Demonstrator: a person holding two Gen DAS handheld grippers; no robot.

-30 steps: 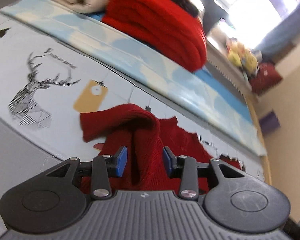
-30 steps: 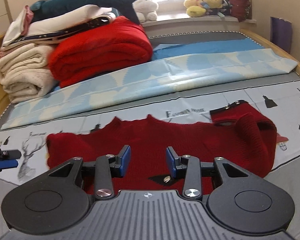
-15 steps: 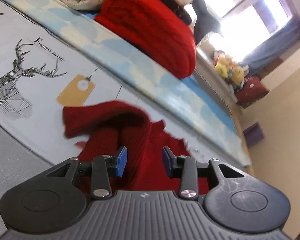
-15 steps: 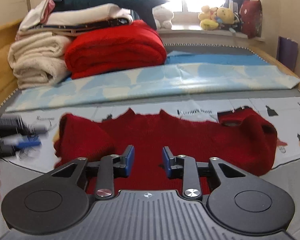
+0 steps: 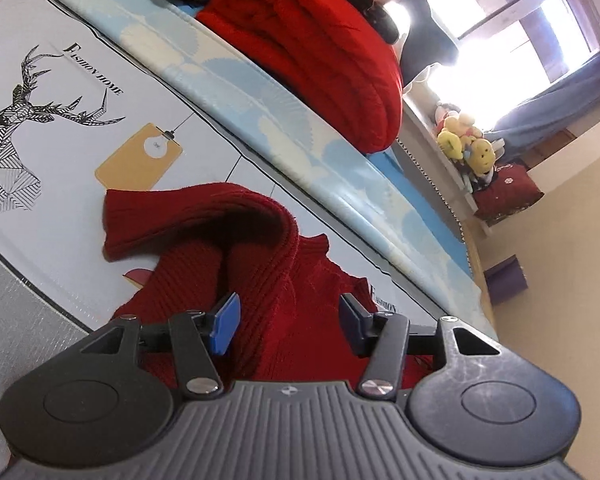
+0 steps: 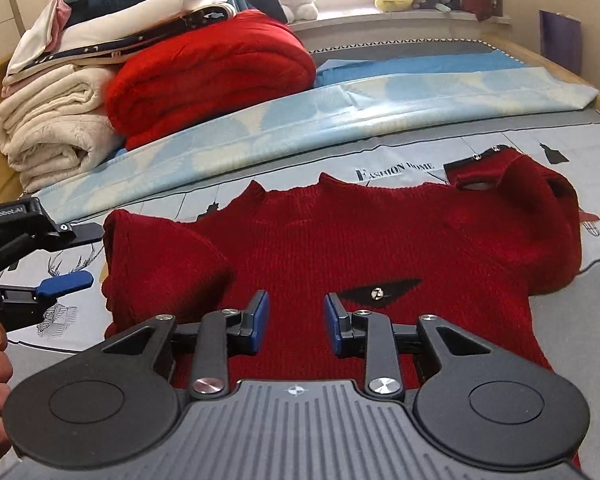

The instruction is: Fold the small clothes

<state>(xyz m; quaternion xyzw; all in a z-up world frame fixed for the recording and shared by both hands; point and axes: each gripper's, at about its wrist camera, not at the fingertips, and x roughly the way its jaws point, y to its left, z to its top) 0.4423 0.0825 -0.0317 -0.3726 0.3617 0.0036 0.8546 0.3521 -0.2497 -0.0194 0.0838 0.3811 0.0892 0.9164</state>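
We see the small dark red knit sweater [image 6: 380, 248] spread flat on the bed's printed sheet [image 5: 60, 92], one sleeve [image 5: 188, 216] flopped over, likely mid-fold. Left gripper [image 5: 286, 322] is opening above the knit, pads clear of it (just let go, we'd guess). Right gripper [image 6: 296, 322] hovers partly open, empty, above the hem.

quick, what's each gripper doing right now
Left gripper: jaws opening, red sweater between them, not gripped.
Right gripper: open above the sweater, holding nothing.
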